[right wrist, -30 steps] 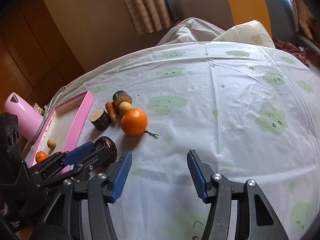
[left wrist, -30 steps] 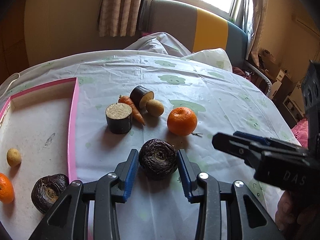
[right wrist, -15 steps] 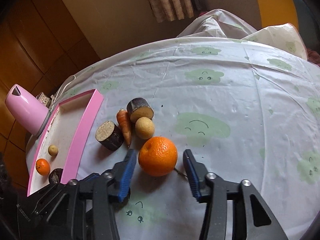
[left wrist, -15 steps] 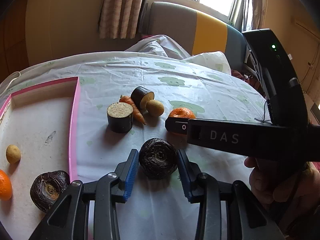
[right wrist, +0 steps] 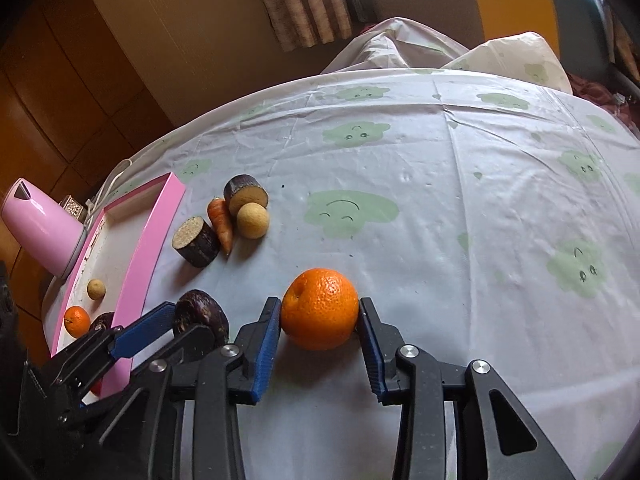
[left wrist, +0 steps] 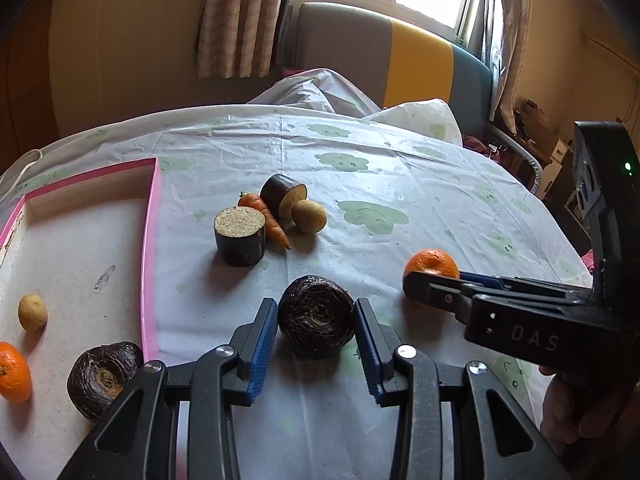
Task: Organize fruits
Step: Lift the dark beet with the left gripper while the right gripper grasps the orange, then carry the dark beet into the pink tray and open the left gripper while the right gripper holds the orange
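My left gripper is shut on a dark wrinkled round fruit just above the tablecloth. My right gripper is shut on an orange; in the left wrist view the same orange shows behind the right gripper's fingers. The pink tray at the left holds another dark fruit, a small orange and a small tan fruit. In the right wrist view the left gripper holds its dark fruit beside the tray.
On the cloth lie two cut dark cylinders, a carrot and a tan round fruit. A pink kettle stands behind the tray. A sofa and a covered chair are beyond the table's far edge.
My right gripper moved left to the orange, closed on it and pulled it back toward the near right. My left gripper stayed on the dark fruit.
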